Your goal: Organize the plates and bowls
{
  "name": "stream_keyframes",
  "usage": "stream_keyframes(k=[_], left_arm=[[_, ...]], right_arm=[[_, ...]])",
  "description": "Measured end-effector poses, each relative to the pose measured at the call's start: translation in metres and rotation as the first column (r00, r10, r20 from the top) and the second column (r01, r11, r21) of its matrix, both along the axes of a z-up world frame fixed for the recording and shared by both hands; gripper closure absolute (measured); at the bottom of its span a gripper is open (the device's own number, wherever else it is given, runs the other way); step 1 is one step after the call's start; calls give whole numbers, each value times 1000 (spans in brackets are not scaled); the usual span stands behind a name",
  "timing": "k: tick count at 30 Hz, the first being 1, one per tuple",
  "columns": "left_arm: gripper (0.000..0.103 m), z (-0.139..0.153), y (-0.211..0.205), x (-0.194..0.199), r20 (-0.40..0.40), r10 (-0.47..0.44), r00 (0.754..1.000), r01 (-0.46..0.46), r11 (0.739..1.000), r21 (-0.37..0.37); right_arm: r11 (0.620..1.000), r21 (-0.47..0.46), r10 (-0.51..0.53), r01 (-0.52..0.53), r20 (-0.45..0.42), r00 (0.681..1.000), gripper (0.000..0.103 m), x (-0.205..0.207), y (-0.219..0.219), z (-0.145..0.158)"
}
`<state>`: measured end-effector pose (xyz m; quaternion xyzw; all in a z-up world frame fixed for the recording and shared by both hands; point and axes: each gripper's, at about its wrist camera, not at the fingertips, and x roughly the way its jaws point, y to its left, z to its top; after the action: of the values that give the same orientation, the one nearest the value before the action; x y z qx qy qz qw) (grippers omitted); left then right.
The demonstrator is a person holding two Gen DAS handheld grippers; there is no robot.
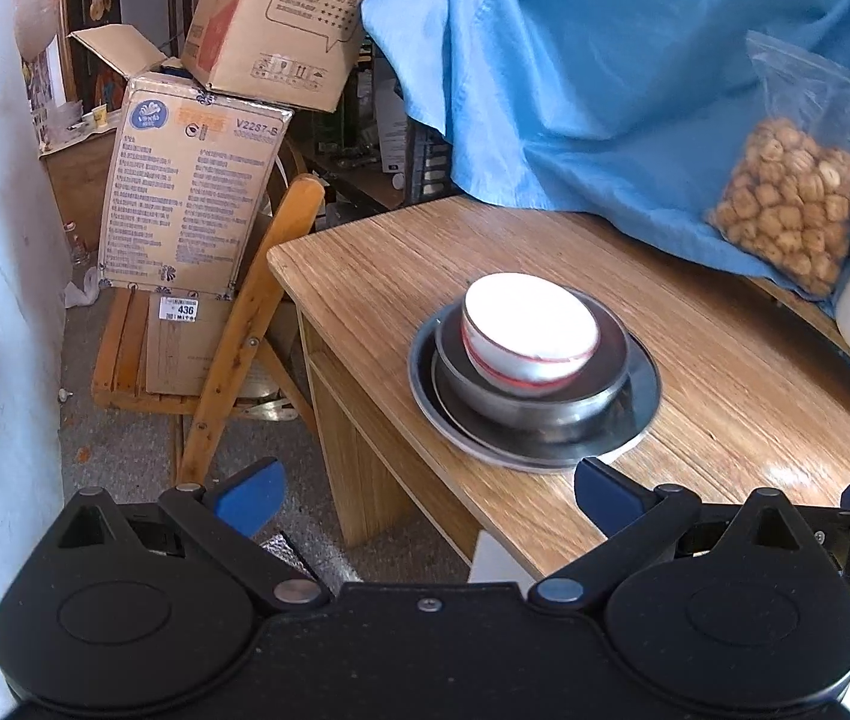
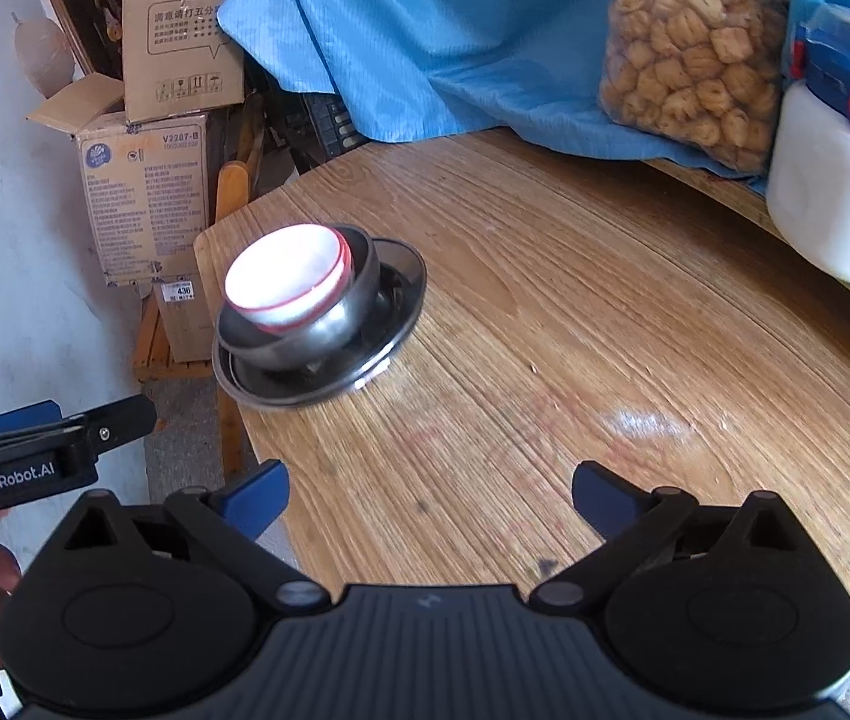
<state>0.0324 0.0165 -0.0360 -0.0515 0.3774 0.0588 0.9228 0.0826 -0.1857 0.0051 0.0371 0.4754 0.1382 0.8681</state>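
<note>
Both the left tool [image 1: 427,498] and right tool [image 2: 429,498] gape wide and empty near the stacked white bowl [image 1: 529,330]

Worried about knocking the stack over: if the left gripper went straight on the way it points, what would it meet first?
Probably the metal plate at the near table edge, under the metal bowl and white bowl. The left gripper is open and empty. Depth is unclear.

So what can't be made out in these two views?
- Metal bowl inside: hidden by white bowl, both views.
- White bowl inside: glare, both views.
- White jug: cut off at the right edge, both views.
- Under blue cloth: covered.
</note>
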Motion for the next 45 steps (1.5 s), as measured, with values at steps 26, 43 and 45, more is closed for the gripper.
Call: stream_keyframes(k=[26,43,45], left_arm=[[1,-9,-43,-40,-44,-71,996,71,997,-13],[1,-9,-49,-39,-37,-85,996,84,996,-33],[1,-9,-49,-39,-37,-84,996,83,996,-33]], right_arm=[[1000,3,-17,17,-26,1000,0,-34,-42,-6],[1000,-1,-5,5,-14,1000,0,-36,-47,-5],[1000,-2,-1,1,-11,1000,0,-36,-47,-5]])
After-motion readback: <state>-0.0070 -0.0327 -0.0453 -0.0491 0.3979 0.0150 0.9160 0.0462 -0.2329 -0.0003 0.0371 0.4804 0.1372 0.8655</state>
